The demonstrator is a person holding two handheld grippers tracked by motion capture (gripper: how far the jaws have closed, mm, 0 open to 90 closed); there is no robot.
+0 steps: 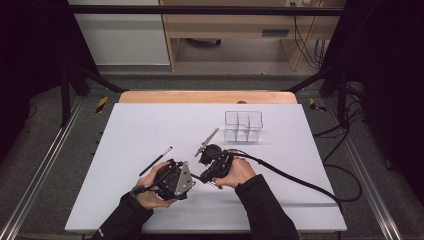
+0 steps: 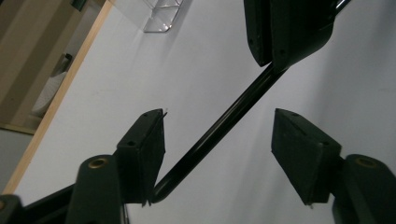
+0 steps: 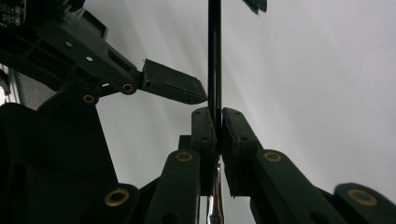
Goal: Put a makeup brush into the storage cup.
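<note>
holding: right gripper (image 3: 218,122) jaws clamped on a thin black pen (image 3: 214,56)
left gripper (image 2: 219,154): jaws apart, pen slanting between them, one pad just touching
tip: centre the pen between pads before squeezing
nearby: second pen (image 1: 156,160), clear box (image 1: 243,126) beyond

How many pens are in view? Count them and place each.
3: a black pen lying left of the left gripper, a grey pen lying beyond the right gripper, and a third pen clamped in the right gripper. The hands may hide others.
</note>
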